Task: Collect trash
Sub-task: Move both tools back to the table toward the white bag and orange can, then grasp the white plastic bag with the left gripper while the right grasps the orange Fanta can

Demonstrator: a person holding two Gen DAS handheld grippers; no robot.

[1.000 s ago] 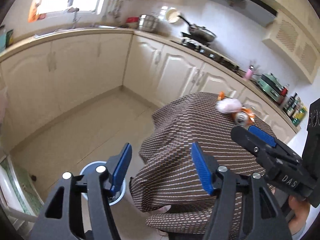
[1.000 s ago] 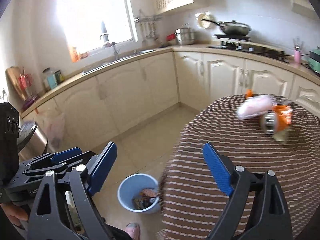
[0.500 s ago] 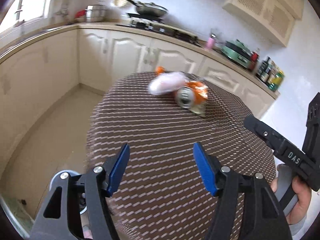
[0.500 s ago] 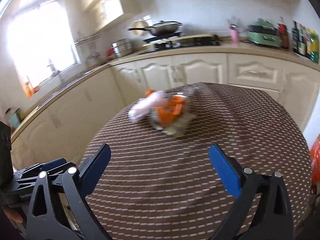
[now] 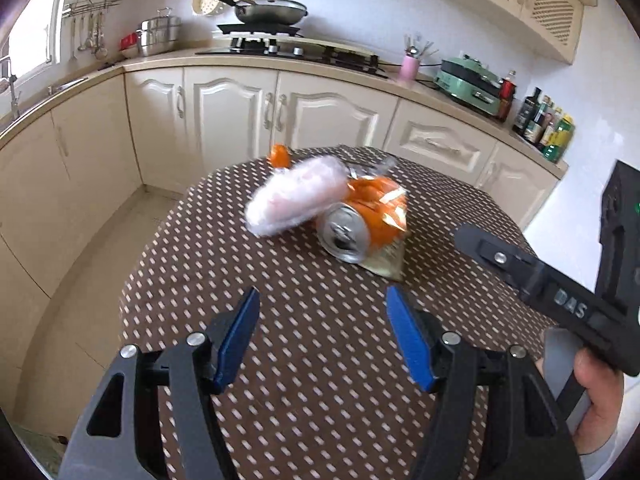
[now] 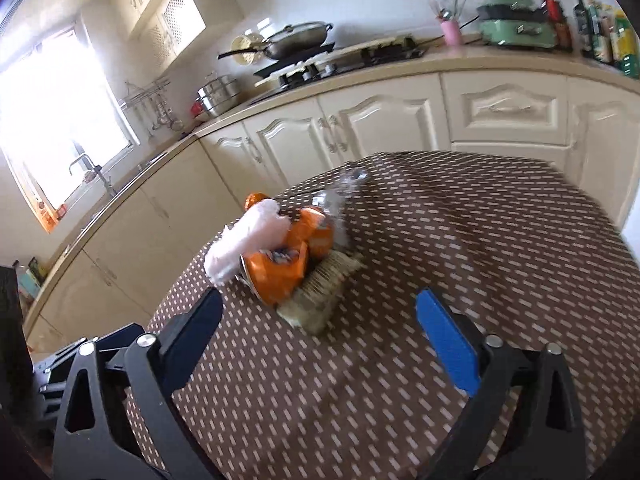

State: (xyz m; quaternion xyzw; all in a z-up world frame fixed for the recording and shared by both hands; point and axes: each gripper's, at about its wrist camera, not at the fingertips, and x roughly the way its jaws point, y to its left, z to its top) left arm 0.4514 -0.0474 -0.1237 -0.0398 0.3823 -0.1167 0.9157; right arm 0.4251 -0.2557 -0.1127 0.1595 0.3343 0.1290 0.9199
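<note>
A heap of trash lies on the round table with a brown patterned cloth point(image 5: 280, 320) point(image 6: 460, 240). It holds a crushed orange can point(image 5: 352, 228) point(image 6: 280, 272), a crumpled white-pink wad point(image 5: 296, 196) point(image 6: 248, 244), an orange wrapper point(image 5: 380, 196), a beige wrapper under the can point(image 6: 320, 300) and clear plastic behind point(image 6: 340, 200). My left gripper point(image 5: 322, 336) is open and empty, short of the can. My right gripper point(image 6: 324, 336) is open and empty, just before the heap; it also shows in the left wrist view point(image 5: 540, 280).
Cream kitchen cabinets point(image 5: 232, 120) and a counter run behind the table. On the counter stand a stove with a pan point(image 5: 272, 12), a pink cup point(image 5: 410, 68), a green appliance point(image 5: 468, 80) and bottles point(image 5: 548, 128). Floor lies left of the table point(image 5: 80, 300).
Both grippers have swung from the floor bin and table edge toward the trash heap and moved closer to it. Both stayed open. The bin is out of view now.
</note>
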